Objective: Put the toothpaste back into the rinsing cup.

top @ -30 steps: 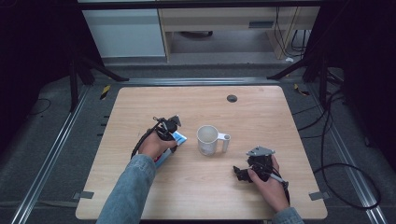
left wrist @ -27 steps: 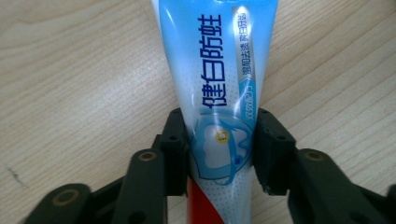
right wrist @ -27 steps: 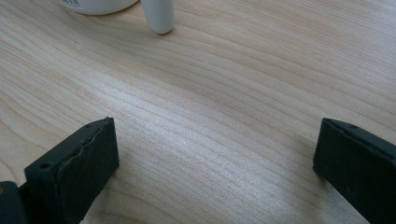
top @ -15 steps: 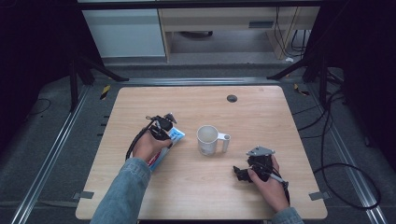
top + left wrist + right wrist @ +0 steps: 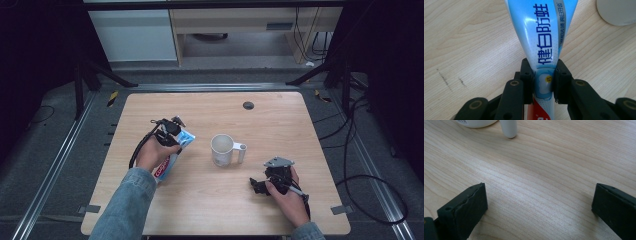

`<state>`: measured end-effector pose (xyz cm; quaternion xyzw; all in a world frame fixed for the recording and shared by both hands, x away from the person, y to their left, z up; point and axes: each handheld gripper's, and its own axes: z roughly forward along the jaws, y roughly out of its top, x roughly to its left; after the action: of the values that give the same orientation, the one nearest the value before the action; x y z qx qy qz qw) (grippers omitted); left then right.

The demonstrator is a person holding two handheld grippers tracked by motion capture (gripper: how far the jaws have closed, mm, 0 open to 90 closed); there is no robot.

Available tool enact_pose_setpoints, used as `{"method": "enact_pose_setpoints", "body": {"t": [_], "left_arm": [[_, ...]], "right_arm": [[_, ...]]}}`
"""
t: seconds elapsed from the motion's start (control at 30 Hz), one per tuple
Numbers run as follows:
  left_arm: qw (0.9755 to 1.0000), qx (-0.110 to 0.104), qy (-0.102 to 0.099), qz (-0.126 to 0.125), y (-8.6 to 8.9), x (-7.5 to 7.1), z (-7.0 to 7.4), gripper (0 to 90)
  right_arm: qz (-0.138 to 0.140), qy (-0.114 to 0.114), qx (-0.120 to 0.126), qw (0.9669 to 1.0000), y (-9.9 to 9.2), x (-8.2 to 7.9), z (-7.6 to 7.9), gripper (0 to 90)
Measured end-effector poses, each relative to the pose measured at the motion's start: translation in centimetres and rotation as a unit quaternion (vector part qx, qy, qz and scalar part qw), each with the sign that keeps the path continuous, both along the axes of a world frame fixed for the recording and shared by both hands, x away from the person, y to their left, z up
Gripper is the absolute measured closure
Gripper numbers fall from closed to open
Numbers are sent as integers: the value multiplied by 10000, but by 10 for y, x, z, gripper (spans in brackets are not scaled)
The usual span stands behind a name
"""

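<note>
Broadly, the wooden tabletop (image 5: pixel 300 125) carries everything, with a white mug (image 5: pixel 222 149) near its middle, handle pointing toward the person's right. Left of the mug, the left gripper (image 5: pixel 543 79) is clamped on a blue-and-white toothpaste tube (image 5: pixel 541 37) (blue lettering along it), whose wide end fans out beyond the jaws above the wood. Nearer the front edge, the right gripper (image 5: pixel 539 205) rests with its jaws spread wide, holding nothing.

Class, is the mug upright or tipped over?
Upright. In the high view the mug stands on the table with its round mouth facing up and its handle out sideways.
</note>
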<state>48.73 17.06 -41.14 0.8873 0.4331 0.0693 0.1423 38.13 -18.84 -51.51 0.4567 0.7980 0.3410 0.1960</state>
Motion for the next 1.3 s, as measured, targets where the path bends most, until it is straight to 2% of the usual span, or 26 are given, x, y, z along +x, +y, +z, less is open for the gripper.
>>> {"method": "enact_pose_setpoints", "body": {"t": [0.13,0.17,0.23,0.27,0.37,0.4,0.47,0.7,0.83,0.87,0.93,0.97,1.27,1.3], "left_arm": [[10000,-8,-79,-6,2,-2,8,729],[9999,-25,-106,-19,3,-3,11,729],[9999,-45,-164,-32,5,-4,18,730],[9998,-52,-187,-32,6,-5,21,729],[9997,-13,-224,-8,9,-4,28,730],[9997,-25,-243,26,10,-3,30,730],[9995,-91,-281,58,13,-2,36,730],[9990,-221,-395,65,13,-1,45,730],[9988,-214,-438,30,11,0,48,730],[9987,-214,-466,20,11,0,49,730],[9985,-258,-485,-6,10,-1,52,730],[9980,-291,-553,-13,9,-1,54,730],[9953,-528,-811,6,8,-4,63,729],[9949,-558,-845,22,8,-5,63,729]], "right_arm": [[37,-47,-51,10000,-1,1,-1,4],[-7,60,54,10000,0,-1,1,4],[-12,65,66,10000,0,-1,1,4],[13,-11,-9,10000,0,0,0,4],[14,-11,-10,10000,0,0,0,4],[-15,60,56,10000,0,-1,1,4],[11,-8,-4,10000,0,0,0,4],[15,-13,-6,10000,0,0,0,4],[12,-12,-5,10000,0,0,0,4],[-19,61,67,10000,0,-1,1,4],[-16,60,64,10000,0,-1,1,4],[15,-12,-4,10000,0,0,0,4],[15,-13,-3,10000,0,0,0,4],[-12,58,63,10000,0,0,1,4]]}}
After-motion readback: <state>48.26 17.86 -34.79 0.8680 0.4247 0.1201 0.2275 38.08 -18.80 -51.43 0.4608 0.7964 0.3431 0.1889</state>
